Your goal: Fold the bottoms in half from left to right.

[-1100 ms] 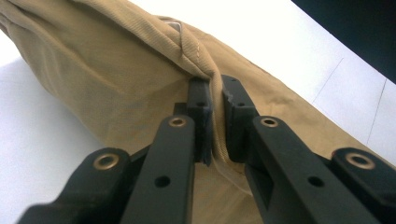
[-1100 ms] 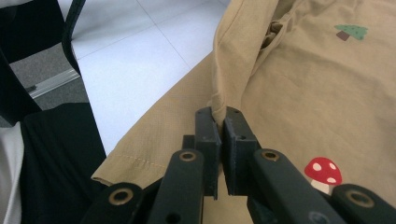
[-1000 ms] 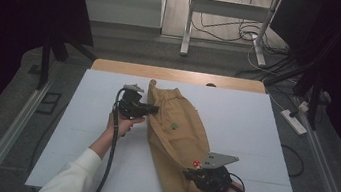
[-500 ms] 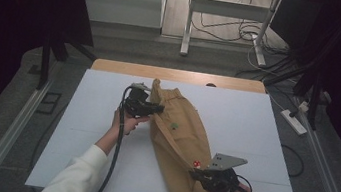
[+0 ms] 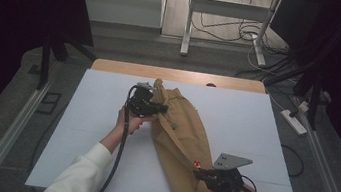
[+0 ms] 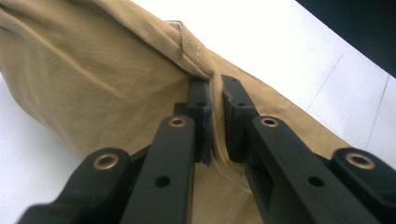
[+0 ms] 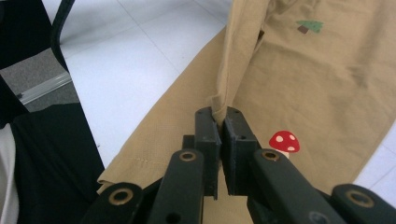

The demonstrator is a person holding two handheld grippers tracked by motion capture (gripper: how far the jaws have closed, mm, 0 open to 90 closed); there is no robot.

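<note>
A pair of tan trousers (image 5: 179, 145) lies on the white bench (image 5: 254, 133), stretched slantwise across its middle. The left hand-held gripper (image 5: 159, 108) is at the far end of the trousers, on their left edge. Its jaws are squeezed together on a fold of the cloth, right by a thick seam. The right hand-held gripper (image 5: 200, 173) is at the near end of the trousers, on their right side. Its jaws are pinched tight on a raised fold of the cloth too. A little red mushroom (image 7: 285, 141) with white dots is printed on the trousers just beside the right jaws. A small green tree (image 7: 310, 26) is printed farther up the trousers. A white sleeve (image 5: 79, 176) shows on the left arm, near the trousers' left side.
</note>
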